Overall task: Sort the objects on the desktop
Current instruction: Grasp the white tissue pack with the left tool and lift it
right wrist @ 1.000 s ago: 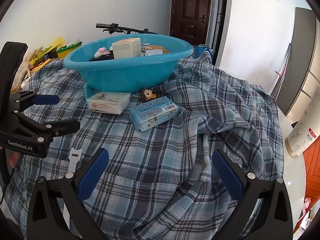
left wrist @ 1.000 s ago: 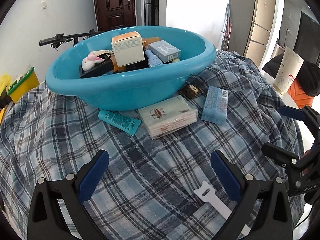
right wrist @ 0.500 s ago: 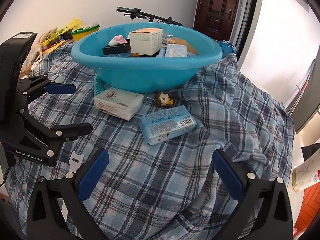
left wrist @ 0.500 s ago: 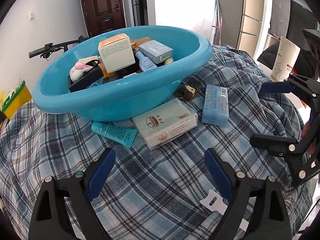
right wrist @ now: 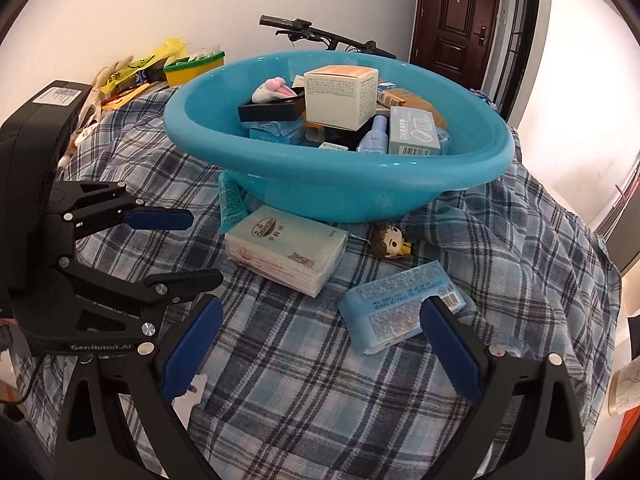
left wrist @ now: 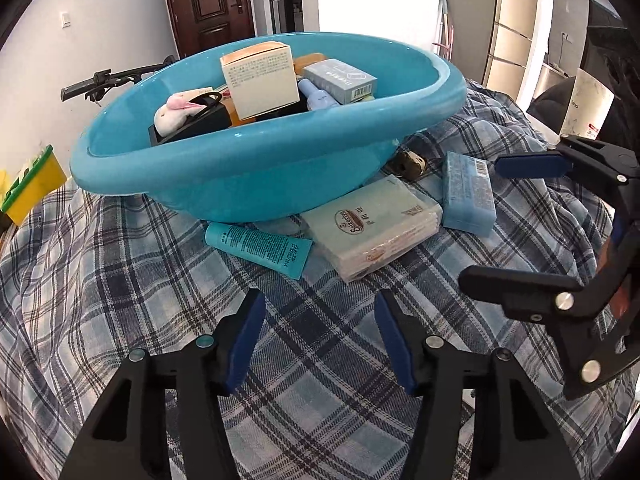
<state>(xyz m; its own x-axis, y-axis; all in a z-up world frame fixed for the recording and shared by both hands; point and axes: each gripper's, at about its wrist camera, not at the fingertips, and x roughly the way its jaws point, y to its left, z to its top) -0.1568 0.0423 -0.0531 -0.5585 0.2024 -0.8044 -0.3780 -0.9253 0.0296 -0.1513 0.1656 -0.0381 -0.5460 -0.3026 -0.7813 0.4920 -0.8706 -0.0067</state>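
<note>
Left wrist: left tongs closing, empty.

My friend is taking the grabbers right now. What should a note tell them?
Left gripper: jaws closing, nothing between them, low over the checked cloth.
Right gripper: jaws closing slightly, empty, the blue pack just ahead of its right finger.
Blue basin: already holds boxes, a small bottle and a soft toy.
Left on the cloth beside the basin: teal tube, tissue pack, blue pack, small figurine.
Likely next: put those four in the basin.
</note>
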